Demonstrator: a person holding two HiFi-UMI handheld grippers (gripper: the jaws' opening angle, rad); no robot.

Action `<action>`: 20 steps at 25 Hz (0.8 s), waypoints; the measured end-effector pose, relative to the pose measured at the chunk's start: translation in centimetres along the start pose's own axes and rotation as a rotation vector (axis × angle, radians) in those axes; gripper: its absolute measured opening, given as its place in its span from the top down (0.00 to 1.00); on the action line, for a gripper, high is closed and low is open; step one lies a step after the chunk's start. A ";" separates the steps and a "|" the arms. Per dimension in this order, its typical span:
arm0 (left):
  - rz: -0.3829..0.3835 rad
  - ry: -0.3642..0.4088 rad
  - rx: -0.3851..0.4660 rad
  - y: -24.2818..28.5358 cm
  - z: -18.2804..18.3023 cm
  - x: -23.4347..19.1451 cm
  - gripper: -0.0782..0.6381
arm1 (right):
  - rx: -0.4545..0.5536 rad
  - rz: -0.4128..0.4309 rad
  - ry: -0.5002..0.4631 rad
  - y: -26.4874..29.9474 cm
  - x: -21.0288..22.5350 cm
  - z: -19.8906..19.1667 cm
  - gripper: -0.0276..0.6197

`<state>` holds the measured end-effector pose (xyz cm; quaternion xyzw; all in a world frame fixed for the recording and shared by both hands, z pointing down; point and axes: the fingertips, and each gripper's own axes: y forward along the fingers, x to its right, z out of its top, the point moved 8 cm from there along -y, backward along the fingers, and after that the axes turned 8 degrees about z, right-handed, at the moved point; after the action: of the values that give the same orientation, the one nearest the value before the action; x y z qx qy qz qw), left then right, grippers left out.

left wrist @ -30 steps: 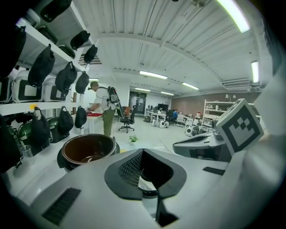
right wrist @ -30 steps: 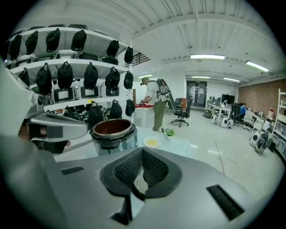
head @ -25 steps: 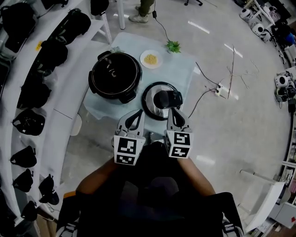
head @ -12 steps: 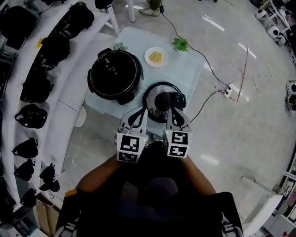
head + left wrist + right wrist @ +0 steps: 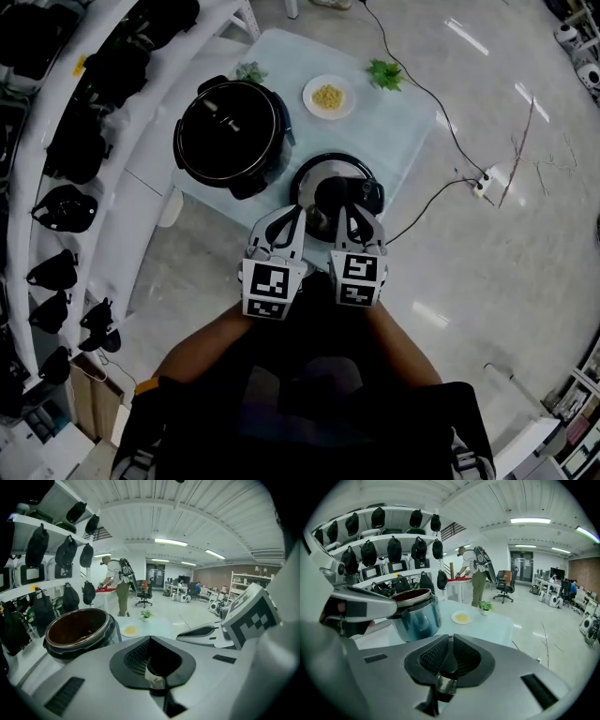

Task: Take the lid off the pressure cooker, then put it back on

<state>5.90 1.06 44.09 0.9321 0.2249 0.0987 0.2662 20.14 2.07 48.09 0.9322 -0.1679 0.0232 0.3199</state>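
Both tools have moved up the frame to the lid (image 5: 336, 192), and the open pressure cooker (image 5: 232, 136) now sits nearer the upper left. The left tool (image 5: 286, 223) and right tool (image 5: 354, 223) are each closed tight on a sliver of bright metal, apparently the lid's near rim. The lid is at centre frame, just right of the cooker, over the counter's (image 5: 403, 122) near edge. Removal looks done. Next, the lid should travel level toward the upper left and seat squarely on the cooker.

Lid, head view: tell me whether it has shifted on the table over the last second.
No. The lid stays just right of the open pot, its rim close beside the pot's, with the plate beyond; only the camera has drifted.
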 end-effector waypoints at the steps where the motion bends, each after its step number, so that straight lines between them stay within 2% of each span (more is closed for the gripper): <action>1: 0.010 -0.002 -0.005 0.2 -0.2 0.3 0.88 | -0.004 0.009 -0.002 0.2 0.3 -0.2 0.92; 9: 0.072 -0.026 -0.032 1.2 -1.8 1.9 0.88 | -0.026 0.062 -0.012 1.3 1.9 -1.8 0.77; 20: 0.089 -0.033 -0.069 2.3 -5.5 0.4 0.88 | -0.071 0.072 -0.012 4.3 -0.1 -4.5 0.58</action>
<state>5.44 2.02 49.96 0.9329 0.1753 0.1030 0.2973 18.93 1.60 54.16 0.9138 -0.2040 0.0230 0.3505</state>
